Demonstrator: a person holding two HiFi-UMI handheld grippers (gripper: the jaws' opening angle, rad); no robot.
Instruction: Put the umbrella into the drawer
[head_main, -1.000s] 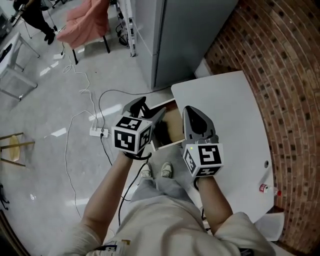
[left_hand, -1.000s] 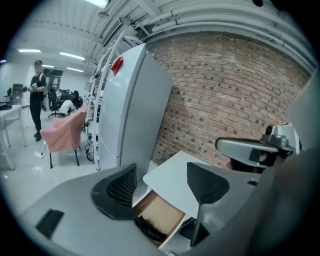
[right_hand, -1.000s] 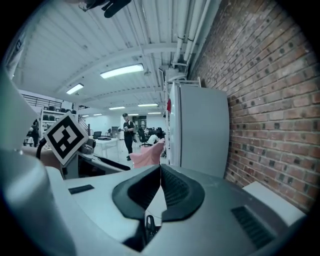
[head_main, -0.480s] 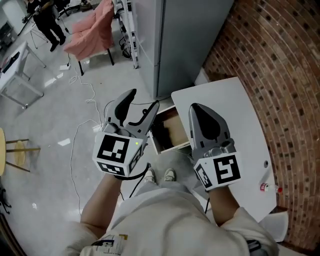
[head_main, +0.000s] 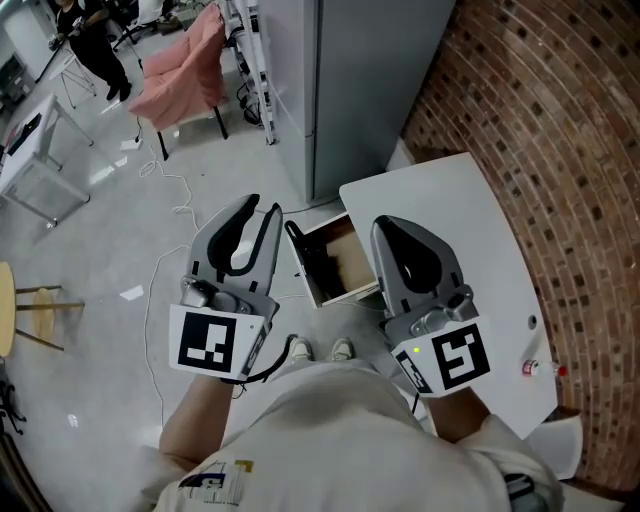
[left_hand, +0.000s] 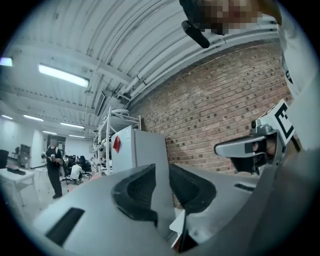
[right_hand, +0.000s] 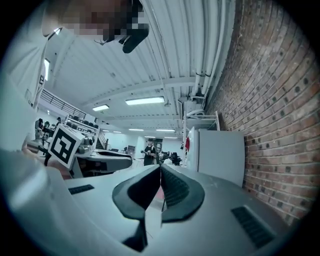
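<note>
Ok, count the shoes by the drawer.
2. The left shoe and the right shoe sit side by side on the floor, just below the open drawer; clothing partly hides both.

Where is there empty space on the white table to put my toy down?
The white table is bare between the open drawer and the brick wall, except a small white-and-red thing near its right edge. The drawer is crowded on its left, where the dark umbrella lies; its right half is bare.

Head camera looks down; gripper cameras share the fridge.
</note>
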